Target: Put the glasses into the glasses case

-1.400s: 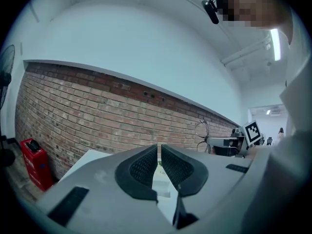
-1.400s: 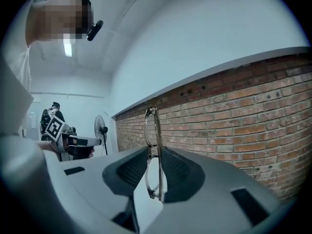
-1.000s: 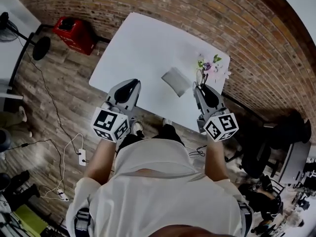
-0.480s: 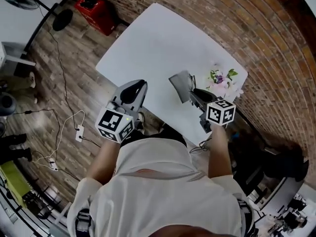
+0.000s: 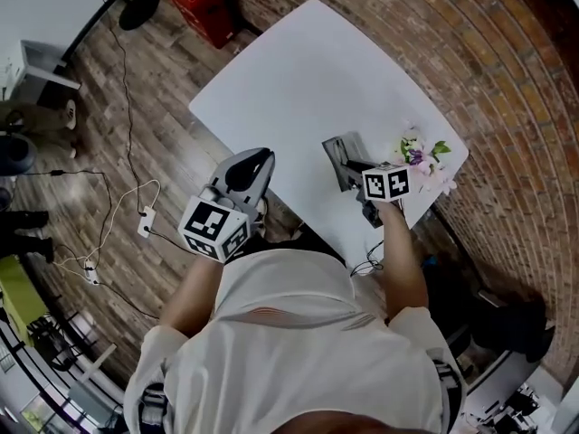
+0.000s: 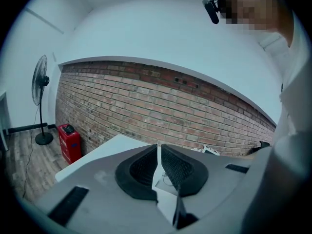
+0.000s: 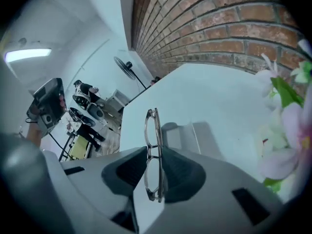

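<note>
The right tongs (image 7: 155, 155) are squeezed shut on the folded glasses (image 7: 151, 130). They hold them by the middle, thin side down, so I think they can slip in easily. The glasses hang just over the grey glasses case (image 7: 187, 136), which looks open on the white desk (image 5: 298, 80), near the desk's close edge. The flowers (image 5: 421, 152) stand just beside it, so that side is tight. The other side has lots of bare desk. The left tongs (image 6: 159, 155) are pressed together with nothing in them and hang off the desk's edge.
</note>
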